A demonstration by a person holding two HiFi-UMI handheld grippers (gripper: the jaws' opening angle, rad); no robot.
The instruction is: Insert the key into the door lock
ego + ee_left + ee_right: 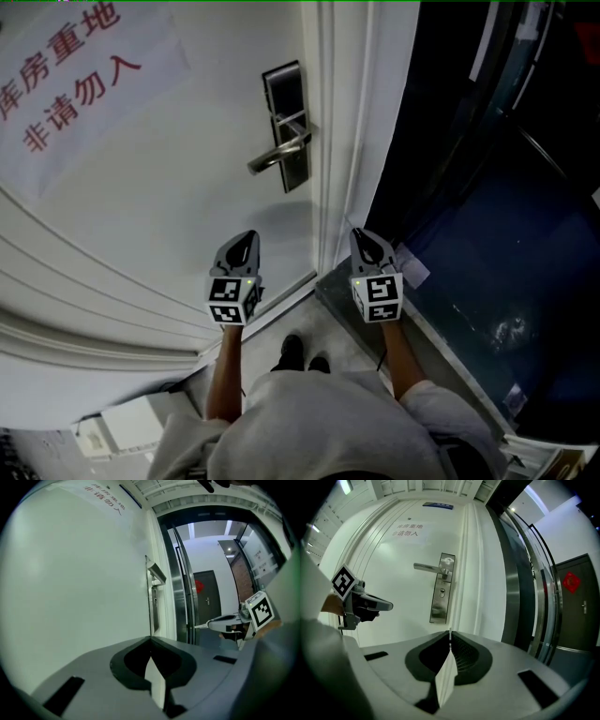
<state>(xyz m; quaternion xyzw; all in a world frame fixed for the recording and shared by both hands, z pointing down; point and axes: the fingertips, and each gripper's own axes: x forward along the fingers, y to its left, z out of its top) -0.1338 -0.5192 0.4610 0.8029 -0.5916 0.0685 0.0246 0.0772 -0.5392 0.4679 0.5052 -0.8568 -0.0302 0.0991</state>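
Right gripper (450, 637) clamped on the key (450, 631), which sits edge-on and aimed at the keyhole (442, 591) at 12 o'clock, well apart; probably pre-aligning. Left gripper (151, 640) closed and empty, at 9 o'clock, clear of the handle (431, 567).

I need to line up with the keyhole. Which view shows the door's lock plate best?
The right gripper view: the lock plate faces the camera, with the keyhole plain below the handle. The head view sees it steeply from above, keyhole not discernible; the left gripper view catches only its edge.
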